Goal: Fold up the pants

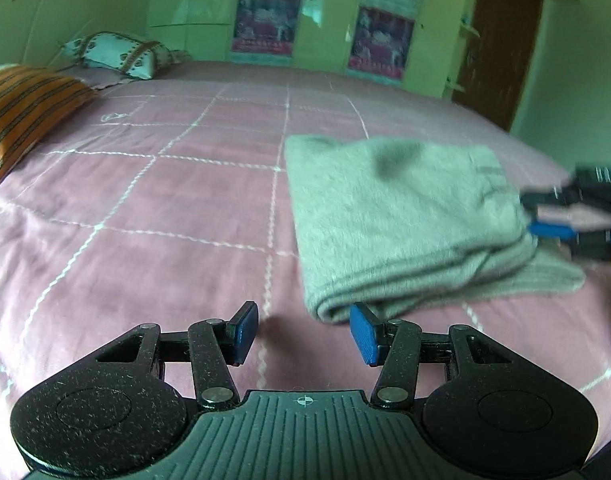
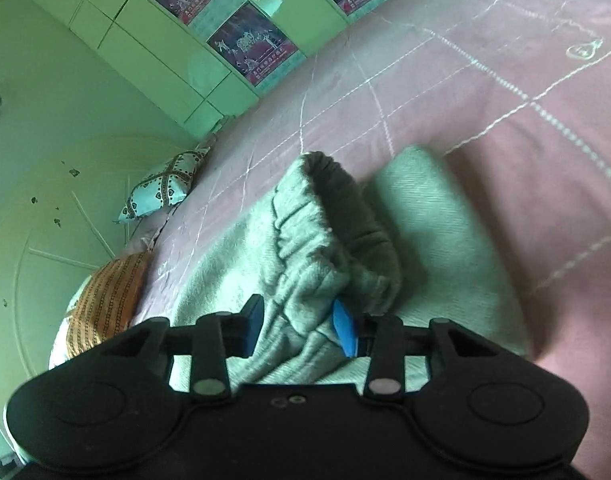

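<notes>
One folded pants (image 1: 401, 216) bundle lies on the bed (image 1: 165, 200).

Loads of free room on the pink quilted bed (image 1: 165, 208) to the left of the folded grey fleece pants (image 1: 393, 216), all bare cover there. The orange striped pillow (image 1: 21, 112) and white patterned pillow (image 1: 117, 54) sat at the far end, well apart. The right hand-held gripper (image 1: 545, 216) blocked the pants' right side.

Fuzzy grey knit pants (image 1: 401, 216) on matt quilted pink bedspread (image 1: 165, 208)
</notes>
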Tool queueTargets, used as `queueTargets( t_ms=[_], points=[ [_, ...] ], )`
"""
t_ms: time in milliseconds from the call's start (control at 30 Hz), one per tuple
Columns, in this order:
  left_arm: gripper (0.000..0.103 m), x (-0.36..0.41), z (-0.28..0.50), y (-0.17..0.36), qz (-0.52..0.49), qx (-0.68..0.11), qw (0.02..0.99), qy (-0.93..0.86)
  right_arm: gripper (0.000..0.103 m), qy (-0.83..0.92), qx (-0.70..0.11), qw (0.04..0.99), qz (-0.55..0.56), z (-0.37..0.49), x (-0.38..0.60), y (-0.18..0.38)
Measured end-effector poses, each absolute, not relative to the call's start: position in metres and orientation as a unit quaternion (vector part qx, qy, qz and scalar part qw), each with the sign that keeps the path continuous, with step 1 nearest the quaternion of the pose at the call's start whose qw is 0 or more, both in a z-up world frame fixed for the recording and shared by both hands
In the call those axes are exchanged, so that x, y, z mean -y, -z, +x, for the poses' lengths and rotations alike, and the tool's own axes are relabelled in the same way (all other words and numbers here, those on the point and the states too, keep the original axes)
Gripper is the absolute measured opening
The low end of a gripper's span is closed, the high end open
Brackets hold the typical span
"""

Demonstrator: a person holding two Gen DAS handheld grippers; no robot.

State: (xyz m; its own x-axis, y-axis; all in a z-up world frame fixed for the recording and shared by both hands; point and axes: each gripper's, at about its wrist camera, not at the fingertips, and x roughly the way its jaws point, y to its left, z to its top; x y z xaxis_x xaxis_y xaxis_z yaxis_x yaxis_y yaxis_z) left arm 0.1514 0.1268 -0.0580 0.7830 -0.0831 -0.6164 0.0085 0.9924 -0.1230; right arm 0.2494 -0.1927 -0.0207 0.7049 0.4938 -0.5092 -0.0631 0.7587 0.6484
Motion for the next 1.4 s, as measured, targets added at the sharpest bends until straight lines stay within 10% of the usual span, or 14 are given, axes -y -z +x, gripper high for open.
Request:
queueTargets(
  t_ms=[500, 600, 733, 867, 1100, 1400],
  points=[
    [0.051, -0.128, 0.173, 0.072, -0.094, -0.319, 0.943, 0.029, 0.026, -0.13, -0.379, 0.863, 0.308, 0.26, 0.175, 0.028],
    [0.051, -0.129, 0.173, 0.072, -0.098, -0.32, 0.942, 0.027, 0.005, -0.14, -0.354, 0.878, 0.291, 0.255, 0.173, 0.013],
    [0.051, -0.125, 0.172, 0.072, -0.094, -0.318, 0.943, 0.026, 0.006, -0.144, -0.303, 0.894, 0.297, 0.232, 0.19, -0.005],
    [0.051, -0.127, 0.172, 0.073, -0.103, -0.319, 0.942, 0.025, 0.012, -0.121, -0.36, 0.862, 0.335, 0.235, 0.208, 0.024],
    [0.052, -0.128, 0.173, 0.074, -0.104, -0.318, 0.942, 0.024, 0.065, -0.097, -0.347, 0.859, 0.363, 0.221, 0.221, 0.02],
    [0.052, -0.123, 0.17, 0.07, -0.101, -0.314, 0.943, 0.036, 0.057, -0.086, -0.384, 0.857, 0.332, 0.256, 0.183, 0.032]
  ],
)
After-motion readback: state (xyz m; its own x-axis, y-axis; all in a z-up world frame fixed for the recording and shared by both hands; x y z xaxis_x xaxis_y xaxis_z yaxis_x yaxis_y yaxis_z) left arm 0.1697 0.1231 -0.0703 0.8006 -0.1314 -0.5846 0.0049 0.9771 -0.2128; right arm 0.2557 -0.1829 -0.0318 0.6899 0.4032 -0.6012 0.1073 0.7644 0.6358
